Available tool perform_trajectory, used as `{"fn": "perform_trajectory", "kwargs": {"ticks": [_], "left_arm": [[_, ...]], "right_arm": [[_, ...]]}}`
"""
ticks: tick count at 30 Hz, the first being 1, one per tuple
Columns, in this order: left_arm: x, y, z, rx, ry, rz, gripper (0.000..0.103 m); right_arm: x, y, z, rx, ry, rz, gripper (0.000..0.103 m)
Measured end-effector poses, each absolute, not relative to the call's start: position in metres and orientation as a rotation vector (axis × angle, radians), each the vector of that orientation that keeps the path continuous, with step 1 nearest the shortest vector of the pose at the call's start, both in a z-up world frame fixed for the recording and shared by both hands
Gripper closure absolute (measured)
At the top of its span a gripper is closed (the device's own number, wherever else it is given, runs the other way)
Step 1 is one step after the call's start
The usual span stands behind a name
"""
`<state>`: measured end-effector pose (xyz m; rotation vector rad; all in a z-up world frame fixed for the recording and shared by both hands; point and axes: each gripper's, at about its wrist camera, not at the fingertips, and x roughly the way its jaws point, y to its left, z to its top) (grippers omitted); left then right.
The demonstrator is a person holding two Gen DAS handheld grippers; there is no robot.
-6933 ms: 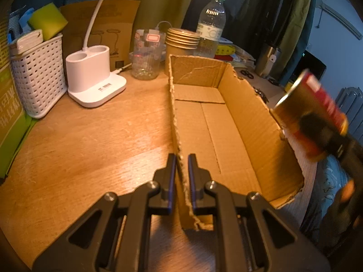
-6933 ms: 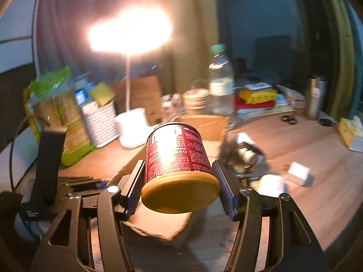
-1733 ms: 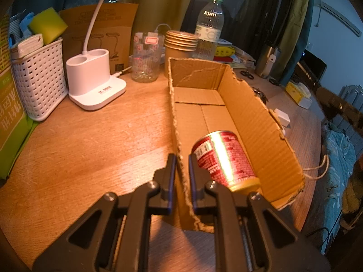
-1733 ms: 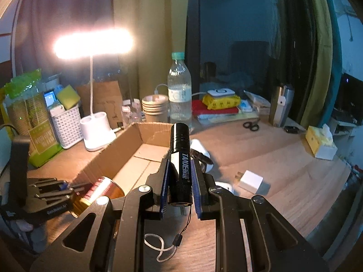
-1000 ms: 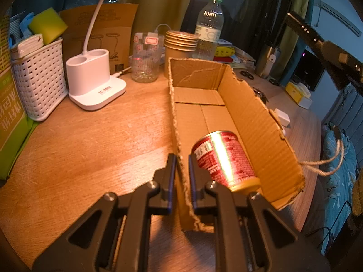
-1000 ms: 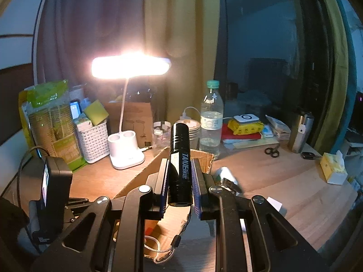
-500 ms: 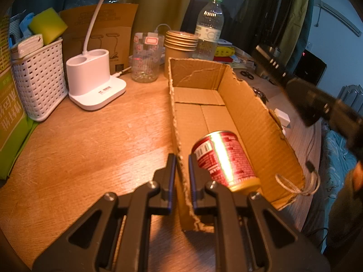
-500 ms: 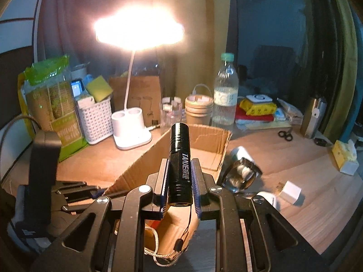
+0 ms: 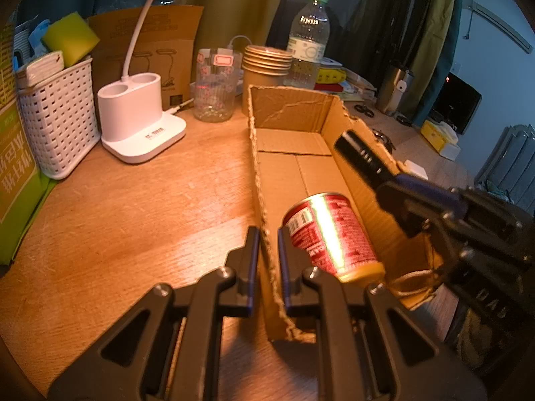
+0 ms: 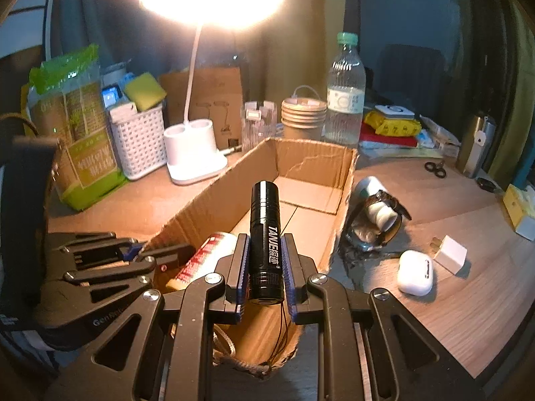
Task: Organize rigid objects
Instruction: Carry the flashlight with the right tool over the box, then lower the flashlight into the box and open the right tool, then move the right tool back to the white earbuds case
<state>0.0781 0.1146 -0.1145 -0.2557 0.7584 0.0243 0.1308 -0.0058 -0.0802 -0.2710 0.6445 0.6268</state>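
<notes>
An open cardboard box (image 9: 291, 167) (image 10: 314, 163) lies on the wooden table. A red can (image 9: 329, 234) (image 10: 204, 260) rests on its side in the box's near end. My left gripper (image 9: 267, 250) (image 10: 133, 254) is shut on the box's left wall. My right gripper (image 10: 264, 254) (image 9: 418, 200) is shut on a black flashlight (image 10: 265, 234) (image 9: 361, 160), held over the box's near right part and pointing toward its far end. The flashlight's cord loop (image 9: 414, 280) hangs into the box's near corner.
A white lamp base (image 9: 140, 123), a white basket (image 9: 57, 113), a glass jar (image 9: 215, 90), stacked paper cups (image 9: 265, 70) and a water bottle (image 9: 307, 43) stand behind the box. Right of the box lie an earbud case (image 10: 414, 270), a white charger (image 10: 449, 252) and a tangled bundle (image 10: 374, 220).
My right gripper has come down with the flashlight from high beside the box to just over its near right part. The left gripper, the box and the can have not moved.
</notes>
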Motion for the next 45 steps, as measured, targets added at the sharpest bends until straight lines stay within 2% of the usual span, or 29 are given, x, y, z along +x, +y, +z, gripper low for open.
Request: {"fn": "perform_trajectory", "kwargs": {"ticks": [13,37,41,45], "left_arm": [[0.08,0.113,-0.115,-0.236,0.752,0.028,0.091],[0.08,0.113,-0.116,-0.235,0.751,0.028,0.09],[0.08,0.113,-0.116,-0.235,0.751,0.028,0.09],[0.08,0.113,-0.116,-0.235,0.751,0.028,0.09]], "right_arm": [[0.125,-0.003,-0.088,-0.346,0.661,0.604,0.083],[0.136,-0.041,-0.06,-0.214,0.606,0.564,0.081],[0.139,-0.054,-0.052,-0.185,0.585,0.536,0.074],[0.144,-0.071,-0.044,-0.152,0.565,0.495,0.073]]}}
